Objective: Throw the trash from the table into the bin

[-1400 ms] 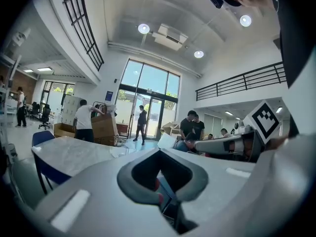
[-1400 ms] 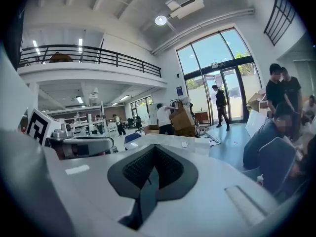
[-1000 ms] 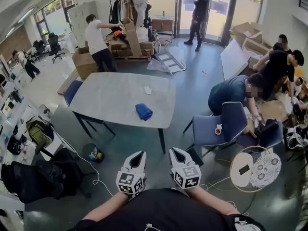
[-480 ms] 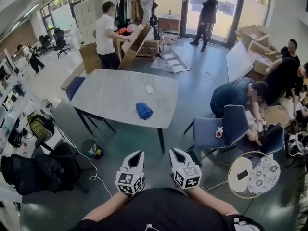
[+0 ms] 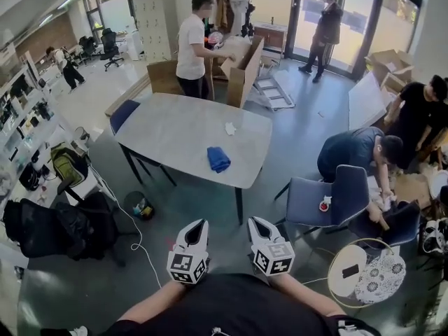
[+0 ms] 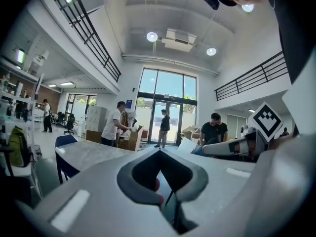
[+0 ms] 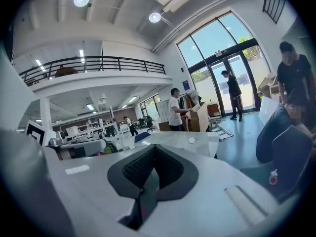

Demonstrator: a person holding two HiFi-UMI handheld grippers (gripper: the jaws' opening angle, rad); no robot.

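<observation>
Standing well back from the grey table (image 5: 168,133), with left gripper (image 5: 199,227) and right gripper (image 5: 257,224) held low, side by side, both pinched closed on nothing. Crumpled white trash (image 5: 230,127) out on the tabletop toward the far side, blue cloth (image 5: 218,159) closer in. Small bin (image 5: 138,206) down on the floor beside the table.

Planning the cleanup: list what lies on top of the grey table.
On the grey table lie a blue cloth near its front edge and a small crumpled white scrap farther back. Anything beneath the cloth is covered.
</observation>
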